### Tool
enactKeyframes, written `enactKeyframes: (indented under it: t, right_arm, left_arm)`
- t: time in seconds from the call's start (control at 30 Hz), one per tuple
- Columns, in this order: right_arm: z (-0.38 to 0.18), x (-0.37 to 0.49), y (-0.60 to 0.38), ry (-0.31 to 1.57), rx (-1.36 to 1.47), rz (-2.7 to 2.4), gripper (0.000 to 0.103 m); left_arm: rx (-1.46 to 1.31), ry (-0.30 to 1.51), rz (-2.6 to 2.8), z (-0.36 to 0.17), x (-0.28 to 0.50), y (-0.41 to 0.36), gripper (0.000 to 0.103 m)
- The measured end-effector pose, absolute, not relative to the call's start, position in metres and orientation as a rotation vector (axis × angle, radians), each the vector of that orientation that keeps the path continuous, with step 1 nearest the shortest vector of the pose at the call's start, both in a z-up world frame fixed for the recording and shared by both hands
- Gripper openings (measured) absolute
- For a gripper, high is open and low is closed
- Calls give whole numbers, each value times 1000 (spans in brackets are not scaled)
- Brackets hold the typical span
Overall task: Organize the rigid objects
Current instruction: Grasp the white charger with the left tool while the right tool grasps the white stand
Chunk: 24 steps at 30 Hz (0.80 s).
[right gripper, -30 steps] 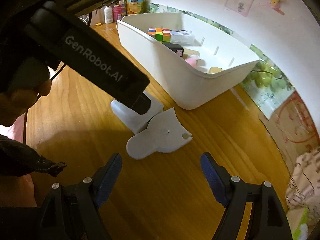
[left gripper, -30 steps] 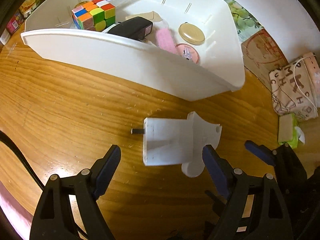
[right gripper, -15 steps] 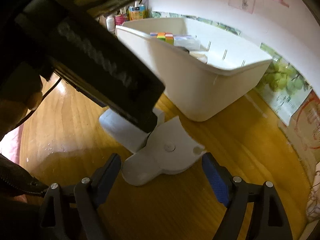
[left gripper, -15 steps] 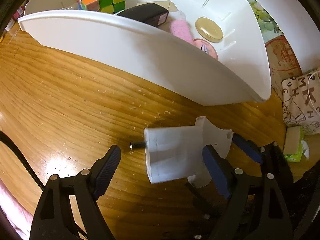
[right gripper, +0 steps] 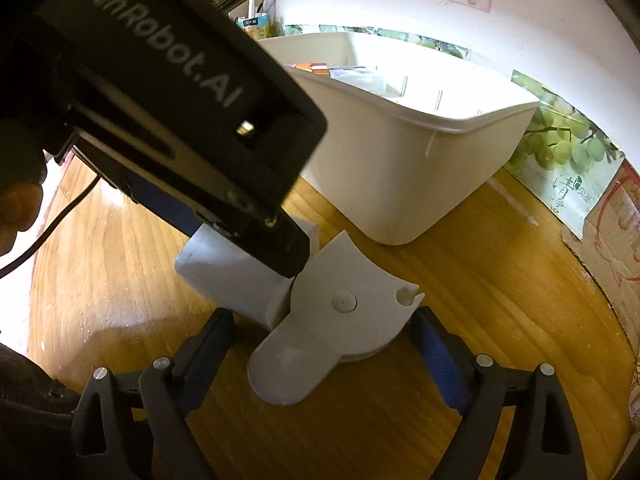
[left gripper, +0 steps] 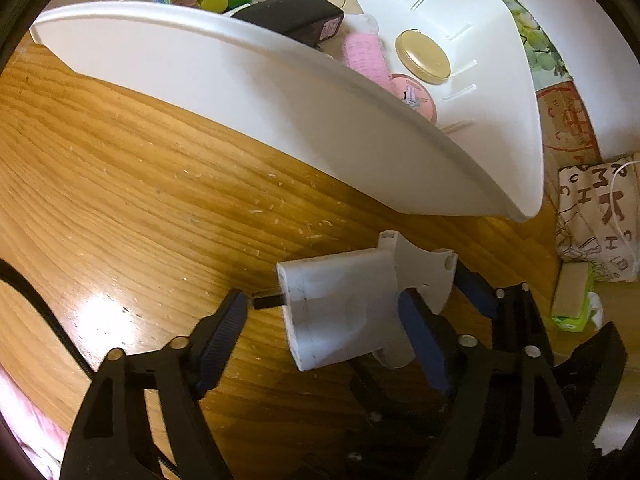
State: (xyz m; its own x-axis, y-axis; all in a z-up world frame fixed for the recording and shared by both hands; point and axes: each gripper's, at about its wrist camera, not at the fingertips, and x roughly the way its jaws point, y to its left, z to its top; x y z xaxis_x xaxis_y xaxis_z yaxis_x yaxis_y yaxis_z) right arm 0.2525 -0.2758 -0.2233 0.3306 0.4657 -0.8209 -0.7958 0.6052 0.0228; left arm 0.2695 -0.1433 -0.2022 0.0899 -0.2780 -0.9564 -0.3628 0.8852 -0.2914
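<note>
the white part (left gripper: 340, 312) lies on the tabletop (left gripper: 120, 200) beside the bin (left gripper: 280, 92). left tool (left gripper: 320, 320) straddles its block, jaws just closing, pads not pressing. right tool (right gripper: 324, 344), just widening, flanks its flat plate, apart.

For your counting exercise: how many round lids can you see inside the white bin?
2. A gold lid lies by the far wall of the white bin; a pink lid sits just nearer, partly behind the rim. Others may be hidden.
</note>
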Motion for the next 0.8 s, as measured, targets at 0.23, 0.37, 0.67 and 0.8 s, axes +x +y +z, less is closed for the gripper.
enactKeyframes:
  t: [0.23, 0.37, 0.67, 0.8]
  right_arm:
    - [-222, 254, -277, 912, -425, 851, 90]
    - [-222, 261, -282, 921, -423, 837, 90]
    - [-220, 271, -292, 952, -411, 788, 90]
    - [-221, 271, -286, 970, -404, 758, 90]
  left_arm:
    - [-533, 1505, 70, -206, 265, -140, 77]
    - [-541, 1512, 70, -205, 260, -130, 77]
    - [-580, 1490, 59, -195, 252, -113, 47]
    - [-620, 1472, 76, -195, 244, -96, 43]
